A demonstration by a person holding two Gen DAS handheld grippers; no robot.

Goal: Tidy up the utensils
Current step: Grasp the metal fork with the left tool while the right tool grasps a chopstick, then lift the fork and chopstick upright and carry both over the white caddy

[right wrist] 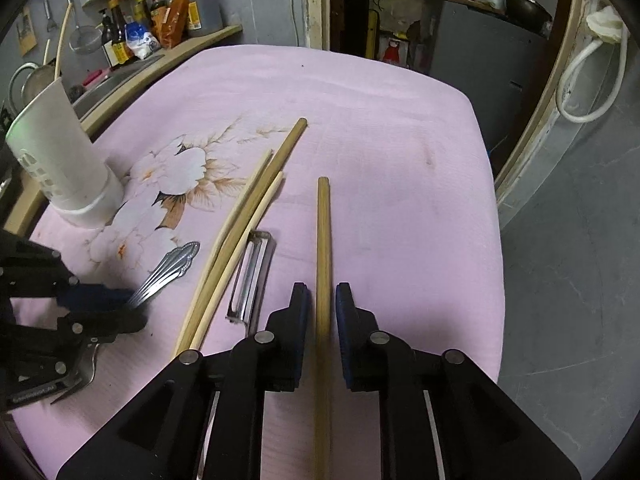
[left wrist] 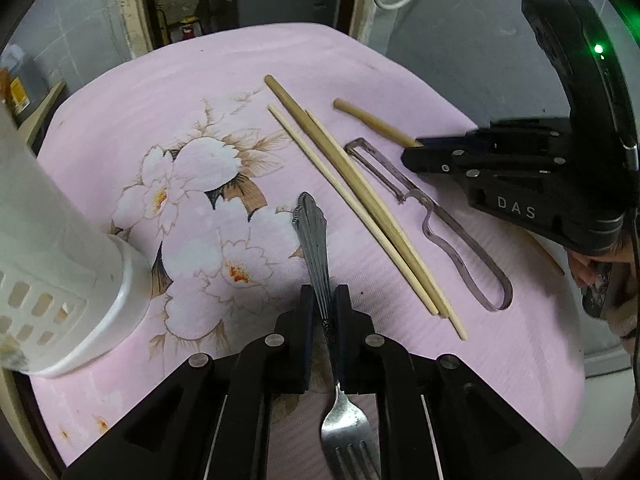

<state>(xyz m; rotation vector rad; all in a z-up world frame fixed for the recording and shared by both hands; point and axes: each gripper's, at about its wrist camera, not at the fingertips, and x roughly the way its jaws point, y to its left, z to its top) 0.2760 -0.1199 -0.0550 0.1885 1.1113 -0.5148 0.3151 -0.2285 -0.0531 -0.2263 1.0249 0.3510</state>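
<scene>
My left gripper [left wrist: 325, 300] is shut on a metal fork [left wrist: 316, 248], handle pointing forward, tines toward the camera; it also shows in the right wrist view [right wrist: 170, 270]. My right gripper [right wrist: 322, 300] straddles a single wooden chopstick [right wrist: 323, 264] with small gaps on both sides, so it is open around it. Three chopsticks [left wrist: 360, 208] lie together on the pink floral cloth [left wrist: 200, 100], and a metal peeler [left wrist: 432, 216] lies beside them. A white utensil holder [left wrist: 60, 248] stands at the left.
The cloth-covered table [right wrist: 400, 120] ends at the right above a grey floor [right wrist: 568, 280]. Bottles [right wrist: 160, 20] and kitchen items stand on a shelf at the back left. A white cable [right wrist: 580, 92] hangs on the right wall.
</scene>
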